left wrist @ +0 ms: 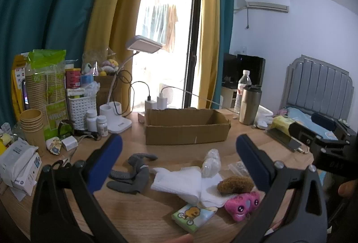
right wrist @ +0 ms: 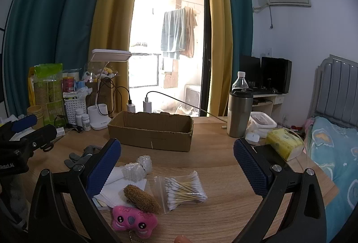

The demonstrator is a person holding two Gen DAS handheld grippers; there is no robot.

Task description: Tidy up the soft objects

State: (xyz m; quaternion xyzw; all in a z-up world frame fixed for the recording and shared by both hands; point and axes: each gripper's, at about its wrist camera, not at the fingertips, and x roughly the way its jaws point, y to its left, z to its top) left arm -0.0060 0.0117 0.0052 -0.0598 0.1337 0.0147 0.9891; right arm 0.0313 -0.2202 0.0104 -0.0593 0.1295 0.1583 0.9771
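Observation:
Soft items lie on the round wooden table in front of an open cardboard box (left wrist: 186,126) (right wrist: 151,130). Grey socks (left wrist: 132,172) (right wrist: 81,155) lie at the left, beside white folded cloths (left wrist: 179,182) (right wrist: 116,184). Near them are a bubble-wrap roll (left wrist: 210,164) (right wrist: 136,168), a brown fuzzy pouch (left wrist: 235,184) (right wrist: 141,198), a pink plush toy (left wrist: 242,202) (right wrist: 133,221), a tissue pack (left wrist: 192,217) and a bag of cotton swabs (right wrist: 183,190). My left gripper (left wrist: 179,153) hangs open above the pile, holding nothing. My right gripper (right wrist: 176,155) is open too, above the swabs.
At the left stand paper cups (left wrist: 32,125), a white basket (left wrist: 81,109), pill bottles (left wrist: 96,121) and a desk lamp (left wrist: 115,117). A steel tumbler (right wrist: 239,113), a water bottle (right wrist: 239,82), a yellow tissue pack (right wrist: 284,142) and a dark tablet (left wrist: 283,137) sit right. A bed (right wrist: 335,153) borders the table.

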